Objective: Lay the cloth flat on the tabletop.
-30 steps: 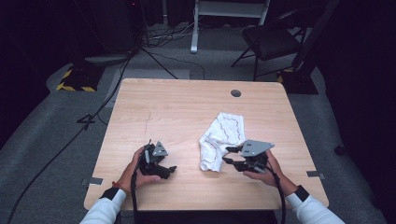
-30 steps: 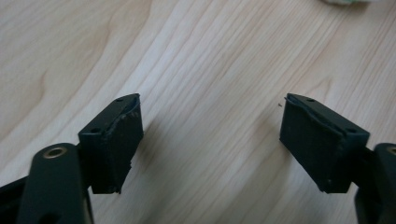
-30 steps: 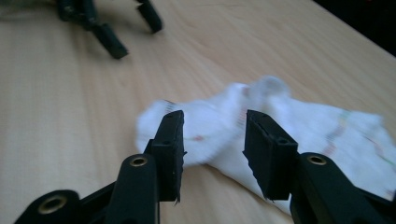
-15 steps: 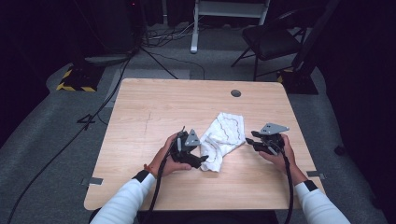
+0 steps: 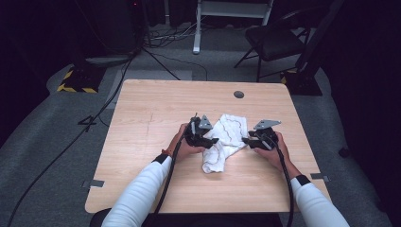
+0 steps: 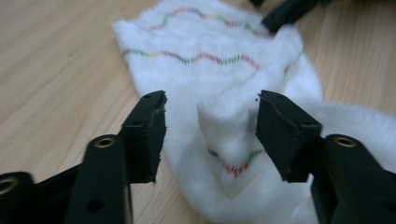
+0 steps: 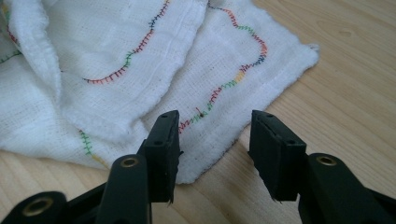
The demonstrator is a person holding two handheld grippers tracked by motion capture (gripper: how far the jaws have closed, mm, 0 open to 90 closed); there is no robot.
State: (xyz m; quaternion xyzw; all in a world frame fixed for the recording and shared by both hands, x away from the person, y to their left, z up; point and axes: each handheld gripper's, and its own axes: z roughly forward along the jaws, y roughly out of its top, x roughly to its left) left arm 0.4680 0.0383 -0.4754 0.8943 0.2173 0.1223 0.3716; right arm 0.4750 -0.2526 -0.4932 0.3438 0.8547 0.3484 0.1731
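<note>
- A white cloth (image 5: pixel 223 142) with wavy coloured stitching lies crumpled near the middle of the wooden surface (image 5: pixel 151 113), slightly toward the person's edge.
- In the high view the left gripper (image 5: pixel 208 140) sits at the cloth's 9 o'clock edge, touching it, and the right gripper (image 5: pixel 247 140) sits at its 3 o'clock edge.
- The cloth runs from about 12 o'clock, where it spreads flatter, down to a bunched end at 6 o'clock.
- Left gripper view: the left gripper (image 6: pixel 210 130) has its jaws partly open and they have just been closing; a raised fold of the cloth (image 6: pixel 224 79) stands between them, with a gap showing on both sides (the pads do not press on it).
- Right gripper view: the right gripper (image 7: pixel 215 149) has its jaws about half open, and they have just been opening; the hemmed edge of the cloth (image 7: pixel 121 60) lies between and under them, but they grip nothing.
- In that view a cloth corner points toward 2 o'clock, and an upper layer is folded over the lower one at 10 o'clock.
- Both hands hold their grippers low over the surface; white sleeves come in from 6 o'clock.
- A dark round grommet (image 5: pixel 239 94) sits at the surface's far side, about 1 o'clock from the cloth, well apart from it.
</note>
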